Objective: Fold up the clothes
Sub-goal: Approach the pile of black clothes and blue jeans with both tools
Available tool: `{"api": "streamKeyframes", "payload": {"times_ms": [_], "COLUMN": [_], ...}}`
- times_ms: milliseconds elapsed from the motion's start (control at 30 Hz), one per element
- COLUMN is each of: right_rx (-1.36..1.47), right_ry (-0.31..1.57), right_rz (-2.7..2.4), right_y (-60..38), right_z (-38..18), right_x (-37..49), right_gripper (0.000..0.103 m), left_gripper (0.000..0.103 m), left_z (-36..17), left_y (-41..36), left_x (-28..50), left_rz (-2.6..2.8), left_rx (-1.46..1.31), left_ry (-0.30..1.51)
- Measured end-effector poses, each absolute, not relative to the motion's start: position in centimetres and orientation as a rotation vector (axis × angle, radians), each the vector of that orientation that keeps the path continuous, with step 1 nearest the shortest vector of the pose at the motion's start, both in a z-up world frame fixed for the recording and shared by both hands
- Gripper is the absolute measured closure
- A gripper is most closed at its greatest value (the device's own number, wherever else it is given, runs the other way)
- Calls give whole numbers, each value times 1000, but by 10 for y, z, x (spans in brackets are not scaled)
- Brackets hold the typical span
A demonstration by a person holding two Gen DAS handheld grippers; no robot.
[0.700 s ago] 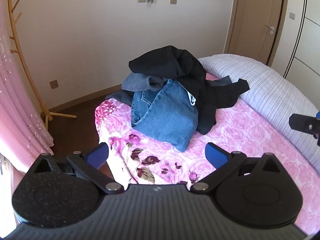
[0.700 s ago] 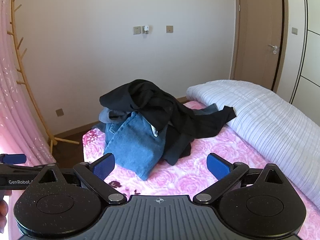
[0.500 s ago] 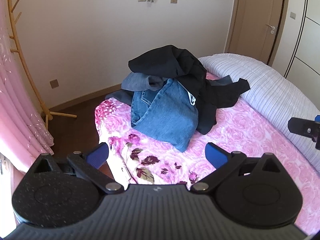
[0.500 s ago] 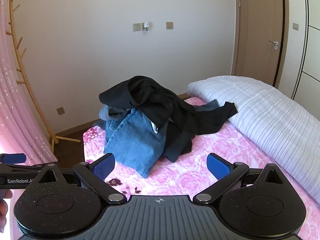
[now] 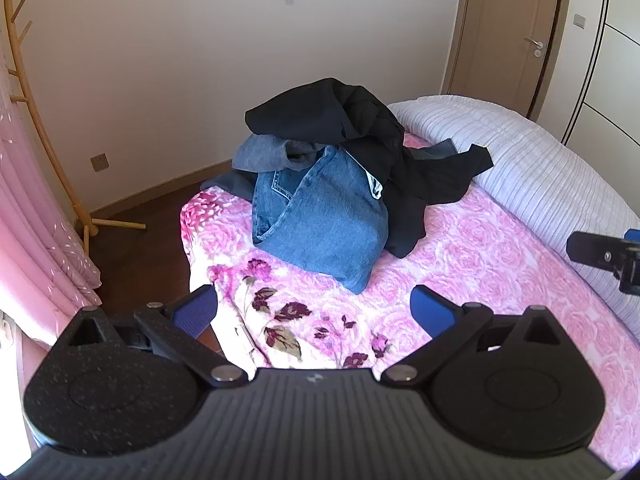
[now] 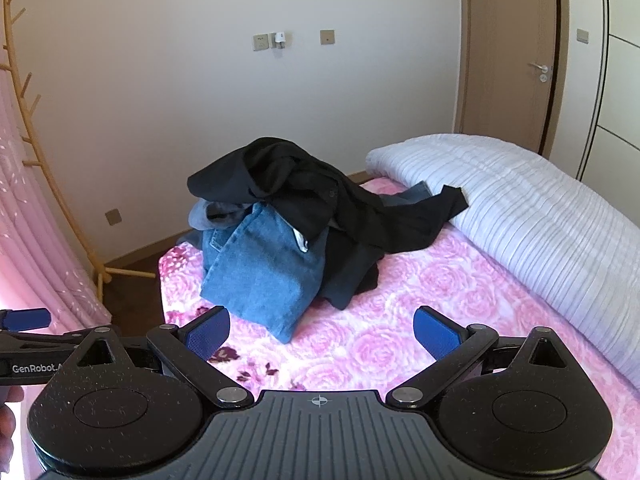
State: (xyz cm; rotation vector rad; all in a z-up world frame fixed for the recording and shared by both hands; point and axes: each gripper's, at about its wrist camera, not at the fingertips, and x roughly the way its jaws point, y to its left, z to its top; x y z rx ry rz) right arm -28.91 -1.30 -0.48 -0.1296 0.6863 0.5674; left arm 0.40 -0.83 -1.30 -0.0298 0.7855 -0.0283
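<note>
A heap of clothes (image 5: 340, 184) was found piled near the far left corner of the bed (image 5: 480, 264), on the pink floral bedspread and just beside the rolled white striped quilt (image 5: 532, 160). Blue jeans (image 5: 324, 220) lay bunched at the front of the heap, a black garment (image 5: 348, 120) was draped over the top with one sleeve or leg trailing toward the quilt, and a grey-blue piece (image 5: 264, 154) was wedged between them. None of the pieces was seen laid flat or squared; all were crumpled and overlapped.

The left claw (image 5: 314, 308) was held with its blue pads spread wide and nothing between them, short of the heap. The right claw (image 6: 320, 330) was likewise spread and empty, also near the heap's front edge but not touching it.

The denim was judged heavy and fairly stiff, likely to hold a crease and to drag on the bedspread; a hold at the waistband or a hem would be expected to serve best. The black garment was judged light, soft and limp, likely to slip and sag, so that an edge such as a collar, shoulder or cuff would need pinching. As it lay uppermost, lifting it would be least likely to disturb the rest.
</note>
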Motion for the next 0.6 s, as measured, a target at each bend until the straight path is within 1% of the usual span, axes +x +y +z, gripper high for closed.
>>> {"api": "streamKeyframes", "payload": {"times_ms": [167, 267, 400, 600], "right_rx": [-140, -121, -74, -115], "right_ry": [689, 728, 731, 745], "right_rz": [511, 476, 502, 484], "right_y": [-6, -4, -8, -2], "right_z": [-4, -2, 1, -2], "right_x": [-289, -283, -282, -284], "right_gripper": [2, 2, 2, 2], "left_gripper": [2, 2, 2, 2], "left_z": [-15, -15, -16, -12], "left_y": [-7, -8, -7, -4], "left_x": [5, 5, 6, 7], "left_rz": [-35, -36, -38, -37], "left_rx": [-45, -43, -56, -94], "left_ry": [800, 806, 813, 807]}}
